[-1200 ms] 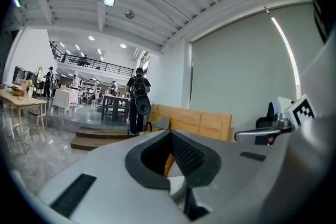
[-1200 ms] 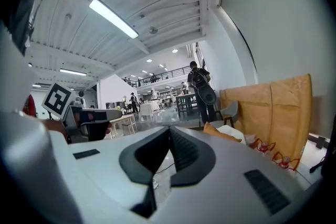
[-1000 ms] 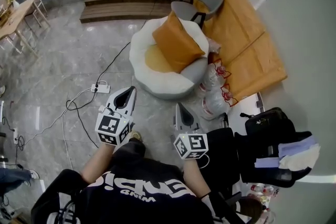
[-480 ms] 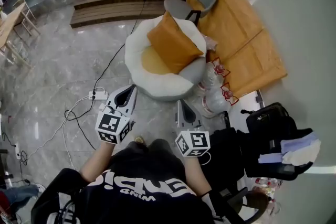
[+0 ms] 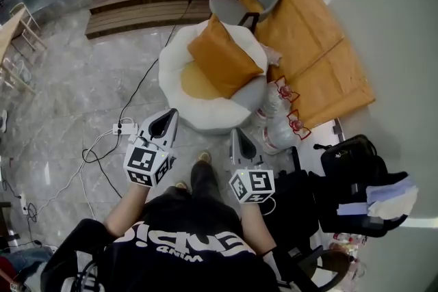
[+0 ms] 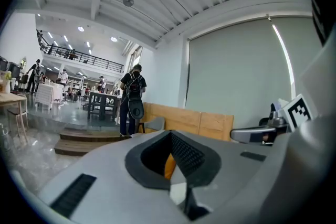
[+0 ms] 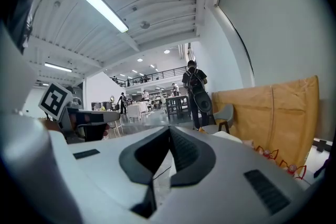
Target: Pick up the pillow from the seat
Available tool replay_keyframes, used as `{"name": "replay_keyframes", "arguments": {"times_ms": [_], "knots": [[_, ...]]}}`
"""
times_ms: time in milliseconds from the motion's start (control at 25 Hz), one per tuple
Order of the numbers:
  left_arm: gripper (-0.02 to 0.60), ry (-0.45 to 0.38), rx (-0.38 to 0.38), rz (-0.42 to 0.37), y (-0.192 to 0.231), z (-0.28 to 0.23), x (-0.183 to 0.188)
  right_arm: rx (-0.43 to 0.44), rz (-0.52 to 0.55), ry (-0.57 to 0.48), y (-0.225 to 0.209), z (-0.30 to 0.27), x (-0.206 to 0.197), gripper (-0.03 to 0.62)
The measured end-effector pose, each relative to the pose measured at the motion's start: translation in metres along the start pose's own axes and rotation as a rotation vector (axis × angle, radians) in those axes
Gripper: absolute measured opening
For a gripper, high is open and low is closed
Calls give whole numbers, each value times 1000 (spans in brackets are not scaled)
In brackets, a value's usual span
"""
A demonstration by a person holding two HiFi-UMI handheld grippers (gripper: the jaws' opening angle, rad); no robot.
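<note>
An orange pillow (image 5: 224,59) leans upright on a round white seat (image 5: 175,62) with a yellow centre, in the upper middle of the head view. A sliver of the pillow (image 6: 169,165) shows through the jaw opening in the left gripper view. My left gripper (image 5: 168,119) is shut and empty, held just short of the seat's near left rim. My right gripper (image 5: 235,136) is also shut and empty, near the seat's front right rim. Both point toward the seat without touching it.
Plastic bottles (image 5: 280,125) stand right of the seat against an orange-brown panel (image 5: 319,58). A grey chair (image 5: 244,2) and a standing person (image 6: 131,97) are behind it. A power strip (image 5: 124,127) and cables lie on the floor at left. A black bag (image 5: 353,167) sits at right.
The seat and pillow have shifted slightly left and up in the head view as the person steps closer; a foot now shows between the grippers. Both grippers stay shut.
</note>
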State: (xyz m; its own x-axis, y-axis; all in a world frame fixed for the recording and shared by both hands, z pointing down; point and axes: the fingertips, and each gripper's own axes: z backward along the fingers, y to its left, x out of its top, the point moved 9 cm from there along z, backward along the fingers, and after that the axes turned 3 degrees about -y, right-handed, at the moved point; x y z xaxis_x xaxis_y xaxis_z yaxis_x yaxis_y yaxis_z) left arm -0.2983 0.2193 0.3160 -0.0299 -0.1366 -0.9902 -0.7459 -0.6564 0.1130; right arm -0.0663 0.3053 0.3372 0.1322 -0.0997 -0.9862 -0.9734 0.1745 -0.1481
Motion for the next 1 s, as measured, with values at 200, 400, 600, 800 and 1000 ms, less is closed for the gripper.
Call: {"name": "replay_keyframes", "arguments": {"times_ms": [200,400,600,800,1000], "knots": [[8,-10,-6,1,6,-20,2,3,-4,-5,-13,-18,2,21],[8,-4,-11,8,10,-46,1,-5,-4,-2,-33,-33,5,21],[8,12,-19,18,13,-79,2,-18,-5,6,-56,-50,8,21],[8,18,-33,21,16,-116,2,-25,-5,10,-81,-72,13,21],[8,15,-44,20,17,-157,5,-26,-4,7,-110,-100,19,21]]}}
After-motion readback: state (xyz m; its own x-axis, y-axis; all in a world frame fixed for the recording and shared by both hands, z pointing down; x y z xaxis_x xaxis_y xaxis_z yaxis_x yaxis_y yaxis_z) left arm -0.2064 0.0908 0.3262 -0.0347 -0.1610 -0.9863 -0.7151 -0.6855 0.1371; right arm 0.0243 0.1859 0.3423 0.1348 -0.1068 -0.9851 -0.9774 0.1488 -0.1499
